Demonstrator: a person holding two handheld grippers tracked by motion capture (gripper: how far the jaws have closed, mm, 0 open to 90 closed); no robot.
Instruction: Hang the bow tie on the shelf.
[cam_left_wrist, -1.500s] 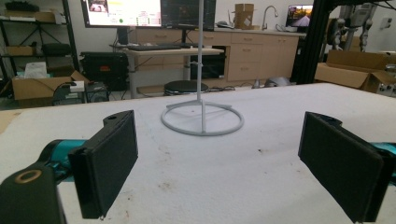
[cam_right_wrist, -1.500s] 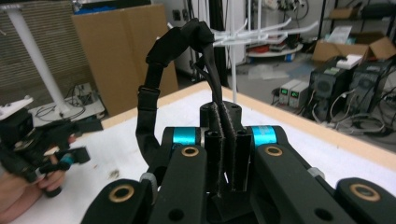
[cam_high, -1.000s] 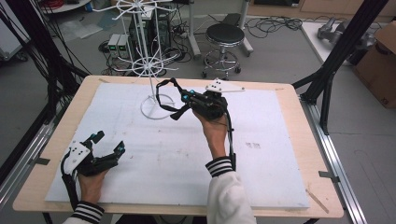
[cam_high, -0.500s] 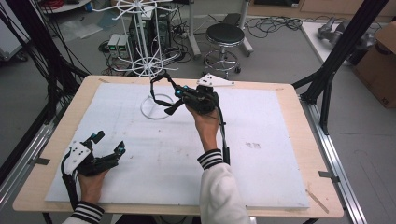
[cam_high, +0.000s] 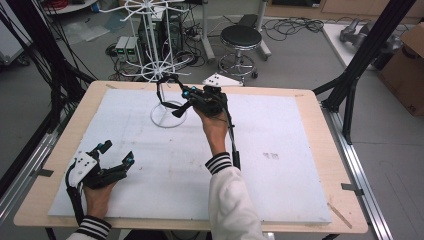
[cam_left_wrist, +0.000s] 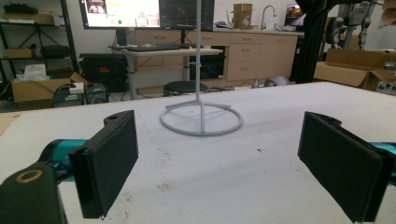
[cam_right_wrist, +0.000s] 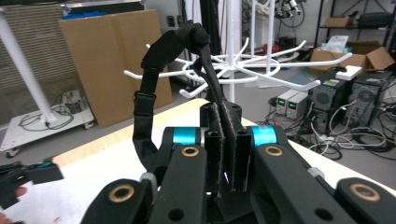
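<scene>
1. Nearest, at about 7 o'clock on the table (cam_high: 310, 165): left gripper (cam_high: 116, 153) held low in a hand with a striped cuff, jaws spread wide, nothing between them; flat, matte black rectangular pads (cam_left_wrist: 109, 161) with teal fittings behind.
2. Under everything: a white, faintly scuffed and speckled sheet (cam_high: 280, 185) over a pale wooden tabletop with rounded corners.
3. Toward the centre, rising from 6 o'clock: a white sleeve with a black-and-white striped cuff (cam_high: 220, 162), its hand gripping the right gripper (cam_high: 186, 102), a black cable trailing down the forearm.
4. Right gripper raised above the sheet at about 12 o'clock, pointing toward 10 o'clock; jaws pressed together, pinching a black strap (cam_right_wrist: 161, 70) between rough-textured pads; brass-coloured rivets and teal collars on glossy black links.
5. Strap: flat woven webbing with a buckle-like joint, arching up and over in a loop, top of the loop near the rack's lower prongs; whether touching them, cannot tell.
6. Just beyond, at about 11 o'clock: white wire rack (cam_high: 161, 55), slim upright pole on a thin ring base (cam_left_wrist: 201, 119), curved prongs radiating like spokes.
7. Farthest, off the table: round black stool (cam_high: 241, 37), tangled cables on a grey floor, cardboard box (cam_high: 406, 70) at 2 o'clock.
</scene>
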